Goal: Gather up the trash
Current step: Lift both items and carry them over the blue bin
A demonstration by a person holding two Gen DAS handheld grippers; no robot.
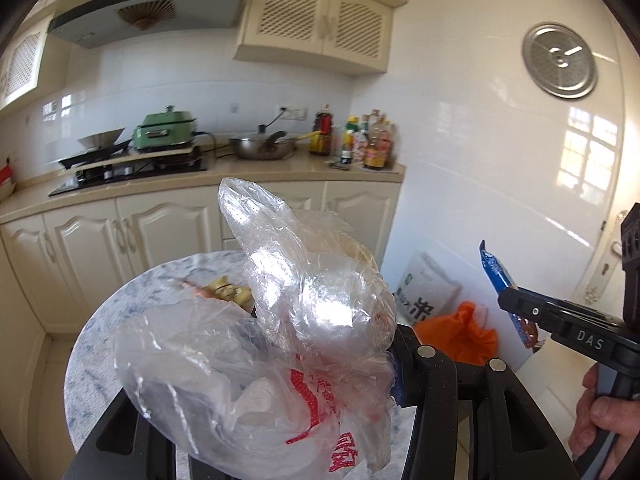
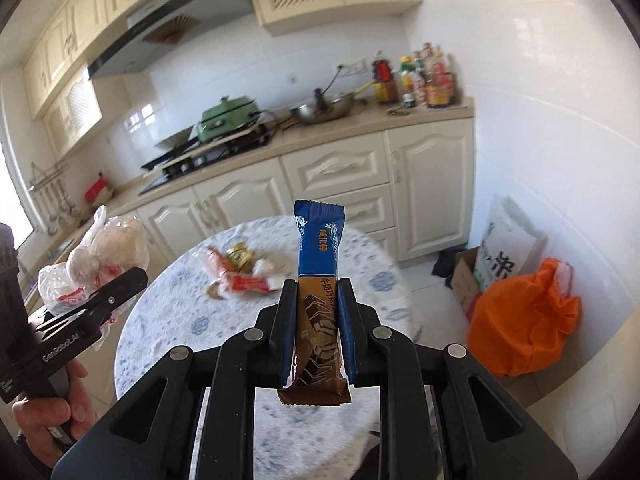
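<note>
My left gripper (image 1: 384,364) is shut on a crumpled clear plastic bag (image 1: 280,352) with red print, held above the round marbled table (image 1: 92,344); it also shows in the right wrist view (image 2: 92,264). My right gripper (image 2: 318,292) is shut on a blue and brown snack wrapper (image 2: 318,248), held upright above the table (image 2: 168,320); the wrapper also shows in the left wrist view (image 1: 496,272). More wrappers (image 2: 240,268) lie on the far part of the table.
An orange bag (image 2: 524,320) sits on the floor at the right beside a cardboard box (image 2: 464,280) and a white sack (image 2: 508,244). Cream cabinets and a counter (image 2: 360,124) with stove, pans and bottles run behind the table.
</note>
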